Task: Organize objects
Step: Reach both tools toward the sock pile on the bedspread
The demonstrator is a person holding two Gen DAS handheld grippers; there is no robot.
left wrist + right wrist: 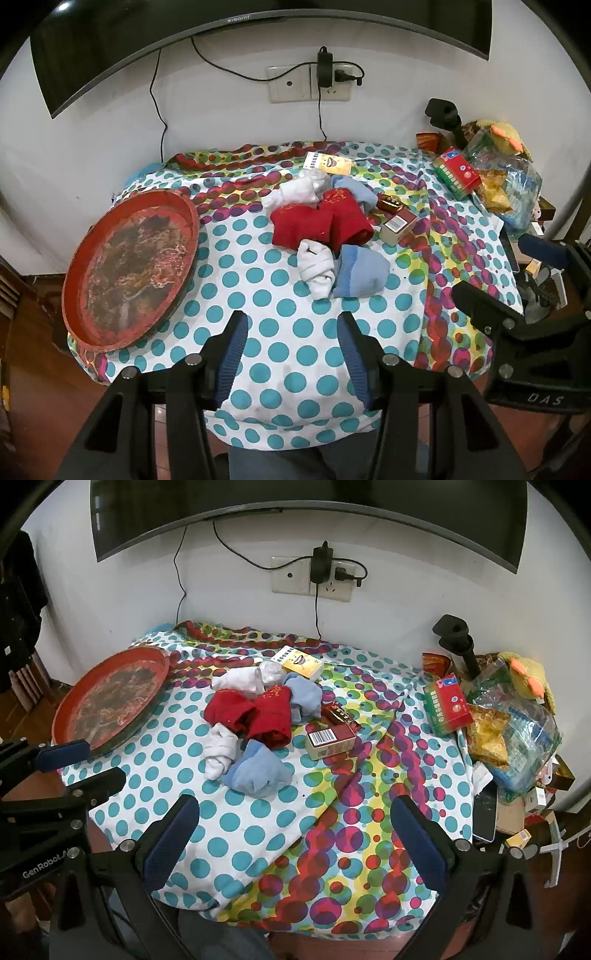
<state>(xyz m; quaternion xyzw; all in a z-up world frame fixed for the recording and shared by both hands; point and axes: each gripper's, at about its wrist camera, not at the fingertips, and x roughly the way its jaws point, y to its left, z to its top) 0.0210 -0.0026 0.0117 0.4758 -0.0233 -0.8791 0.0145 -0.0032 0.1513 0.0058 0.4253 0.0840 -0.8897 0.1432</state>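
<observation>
A pile of rolled socks lies mid-table on a dotted cloth: two red rolls (320, 224) (251, 713), two white rolls (317, 272) (221, 752) and two light blue rolls (362, 274) (256, 771). A red round tray (129, 266) (107, 694) lies at the left. My left gripper (291, 354) is open and empty, in front of the pile. My right gripper (295, 834) is open and empty, over the cloth's near right part. Each gripper shows at the edge of the other's view.
A red cigarette box (330, 741) (398, 225), a small dark red pack (340, 715) and a yellow box (301, 662) (330, 162) lie by the socks. A green-red box (447, 705), snack bags (513, 734), a phone (484, 818) and a black stand (458, 638) crowd the right side.
</observation>
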